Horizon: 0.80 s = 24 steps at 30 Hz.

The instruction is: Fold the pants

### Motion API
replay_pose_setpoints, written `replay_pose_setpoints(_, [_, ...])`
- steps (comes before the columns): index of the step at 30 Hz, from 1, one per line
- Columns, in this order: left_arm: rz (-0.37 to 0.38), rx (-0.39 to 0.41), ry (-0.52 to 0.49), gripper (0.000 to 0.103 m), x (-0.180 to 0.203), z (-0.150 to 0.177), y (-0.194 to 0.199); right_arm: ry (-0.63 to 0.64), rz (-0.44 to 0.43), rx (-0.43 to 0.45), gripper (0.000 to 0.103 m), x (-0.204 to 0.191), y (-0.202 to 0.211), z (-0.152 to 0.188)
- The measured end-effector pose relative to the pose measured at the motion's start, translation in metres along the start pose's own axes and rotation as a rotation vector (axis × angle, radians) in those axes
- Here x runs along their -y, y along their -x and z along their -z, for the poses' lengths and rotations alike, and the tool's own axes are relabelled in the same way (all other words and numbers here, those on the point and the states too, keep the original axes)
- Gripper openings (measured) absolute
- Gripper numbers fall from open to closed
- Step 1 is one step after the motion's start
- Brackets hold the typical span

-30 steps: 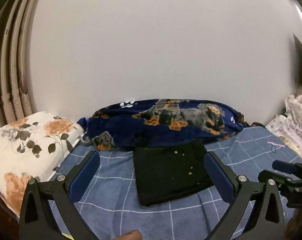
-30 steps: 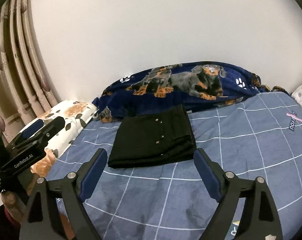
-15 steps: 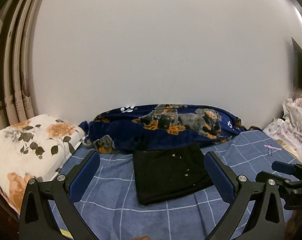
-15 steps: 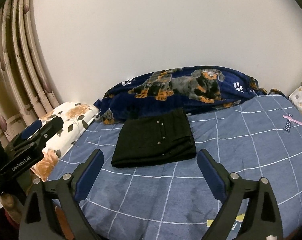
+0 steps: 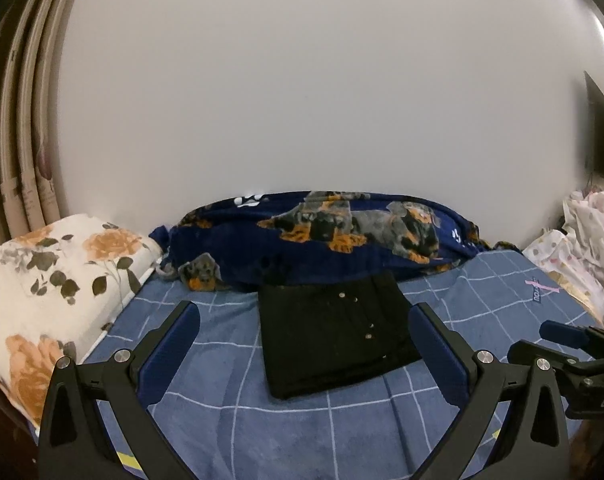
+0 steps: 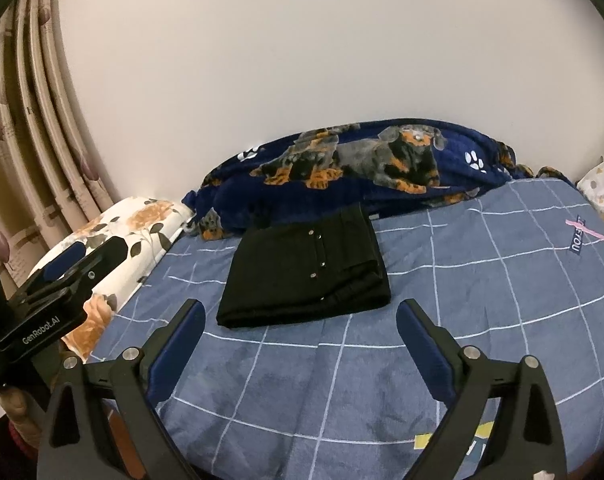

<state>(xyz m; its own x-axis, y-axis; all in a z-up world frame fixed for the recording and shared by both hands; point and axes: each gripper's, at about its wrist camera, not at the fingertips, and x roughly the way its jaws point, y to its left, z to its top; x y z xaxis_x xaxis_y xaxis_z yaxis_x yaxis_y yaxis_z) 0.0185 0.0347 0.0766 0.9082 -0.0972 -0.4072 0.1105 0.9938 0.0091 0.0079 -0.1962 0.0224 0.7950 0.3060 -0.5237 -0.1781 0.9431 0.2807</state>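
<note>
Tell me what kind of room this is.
Most likely a bedroom: the folded black pants lie on a bed with a blue checked sheet, a floral pillow at one side, a dog-print blanket against the wall, curtains beside it.

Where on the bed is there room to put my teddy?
Bare sheet lies right of the folded pants and in front of them. It is crowded at the back by the dog blanket, and left by the floral pillow.
</note>
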Motion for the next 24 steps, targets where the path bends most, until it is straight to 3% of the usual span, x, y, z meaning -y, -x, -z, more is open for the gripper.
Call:
replay_pose_setpoints(12, [0.018,-0.06,-0.005,0.103,0.005,0.009,-0.018,-0.011,0.005,-0.026,0.097,0.008,-0.01,0.003])
replay_pose_setpoints(24, [-0.012,-0.083,0.026,0.103,0.001,0.018,-0.031,-0.002,0.023,-0.046,0.097,0.008,-0.02,0.006])
